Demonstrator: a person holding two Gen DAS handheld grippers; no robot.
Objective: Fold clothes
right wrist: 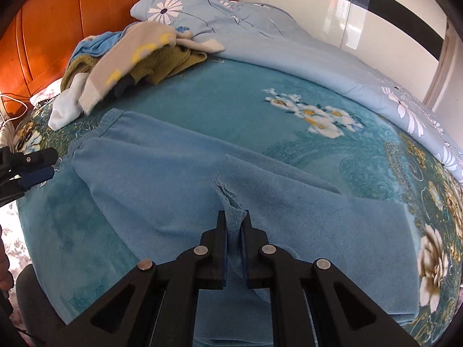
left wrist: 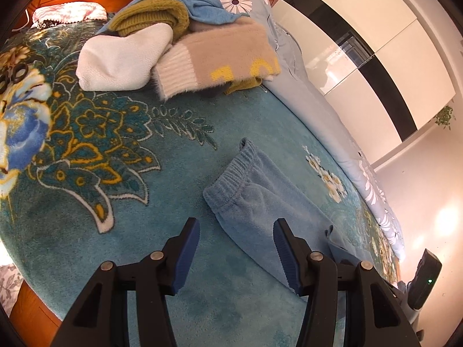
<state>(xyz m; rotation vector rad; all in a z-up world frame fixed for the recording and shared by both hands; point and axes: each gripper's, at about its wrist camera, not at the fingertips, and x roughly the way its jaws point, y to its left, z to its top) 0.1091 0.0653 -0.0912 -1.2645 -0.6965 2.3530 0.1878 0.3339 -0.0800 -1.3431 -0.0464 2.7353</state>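
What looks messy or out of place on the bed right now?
The clothes pile near the headboard is a jumble, with sweaters heaped unevenly. The blue pants lie flat, but one fabric edge is bunched up where the right claw pinches it. The left claw is open beside the waistband. Nothing looks torn or spilled.

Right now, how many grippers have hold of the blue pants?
1. The right gripper is shut on a fold of the blue pants near the middle. The left gripper is open by the waistband, holding nothing.
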